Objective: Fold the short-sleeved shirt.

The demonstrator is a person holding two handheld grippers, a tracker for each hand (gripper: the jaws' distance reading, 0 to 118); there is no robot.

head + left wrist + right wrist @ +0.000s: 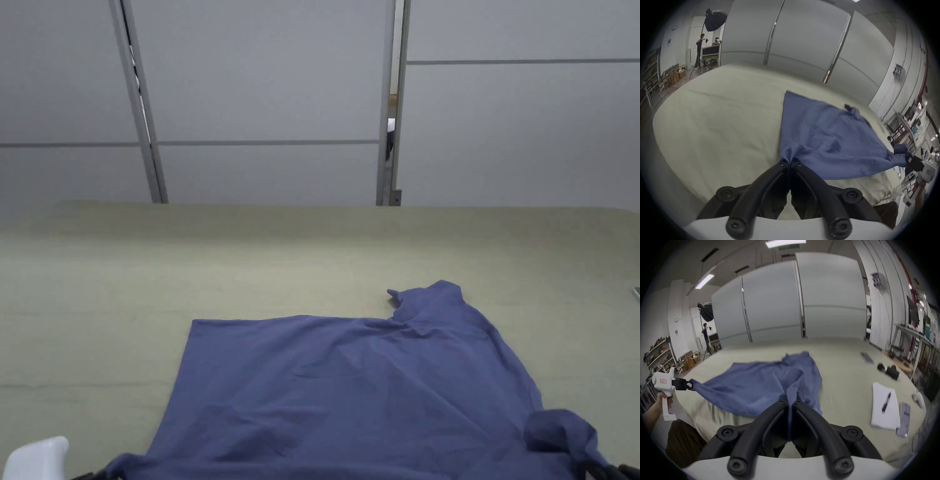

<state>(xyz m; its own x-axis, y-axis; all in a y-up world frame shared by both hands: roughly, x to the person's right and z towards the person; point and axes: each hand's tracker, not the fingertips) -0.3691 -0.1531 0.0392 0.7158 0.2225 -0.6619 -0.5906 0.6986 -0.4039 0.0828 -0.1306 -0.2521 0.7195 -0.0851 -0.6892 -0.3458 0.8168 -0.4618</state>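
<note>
The blue short-sleeved shirt is spread over the pale green table, its near edge lifted off the surface. In the left gripper view, the left tool is seen closed on a bunched corner of the shirt, cloth pinched between both jaws; the rest of the garment stretches away ahead and to the right of this tool. In the right gripper view, the right tool is likewise clamped on a fold of the fabric, which runs down between its jaws. Far to its left, the left tool is seen gripping the other corner, held by a hand. To the right of the right tool, a white pad with what is probably a pen lies on the table.
</note>
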